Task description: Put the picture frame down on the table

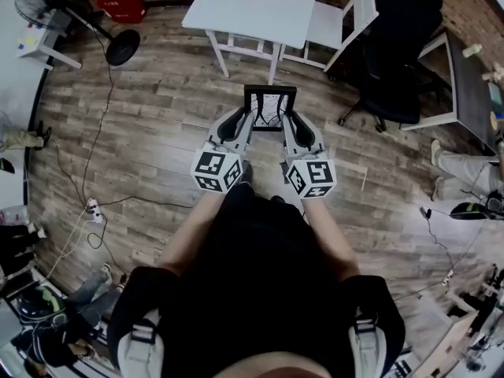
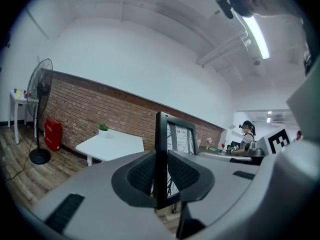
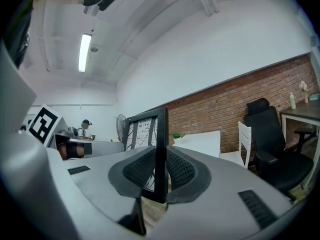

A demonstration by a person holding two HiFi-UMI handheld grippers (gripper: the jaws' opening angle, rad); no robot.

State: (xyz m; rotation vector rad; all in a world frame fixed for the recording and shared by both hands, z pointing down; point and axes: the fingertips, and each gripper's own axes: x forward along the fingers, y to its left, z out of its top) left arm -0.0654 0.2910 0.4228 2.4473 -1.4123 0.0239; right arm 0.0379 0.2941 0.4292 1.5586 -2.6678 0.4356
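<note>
— Black ribbed rubber up close: pinching with the left gripper [image 2: 161,171]?
— Yes, pressing its textured pads flat onto both faces of the thin left rail of the picture frame [image 2: 176,134], gripping at just the width of that narrow black moulding.
— And mirroring that on the other side?
— Clamping the right gripper [image 3: 161,170] onto the right rail the same way, squeezing the matte black strip between two curved, mesh-patterned pads.
— Holding it how?
— Holding the rectangle upright in the air between the two smooth grey gripper bodies, above the wood-plank floor [image 1: 157,132], showing a pale print of dark branching lines inside the border.
— Touching the table?
— Not yet resting on it: hanging near the front legs of the smooth white table [image 1: 260,6], apart from its flat top.
— Farther off?
— Making out a white chair [image 1: 327,22] and a black padded office chair [image 1: 398,46] beside the table, then a rough red-brown brick wall [image 2: 90,109] and a round wire-caged fan [image 2: 42,84] standing by it.
</note>
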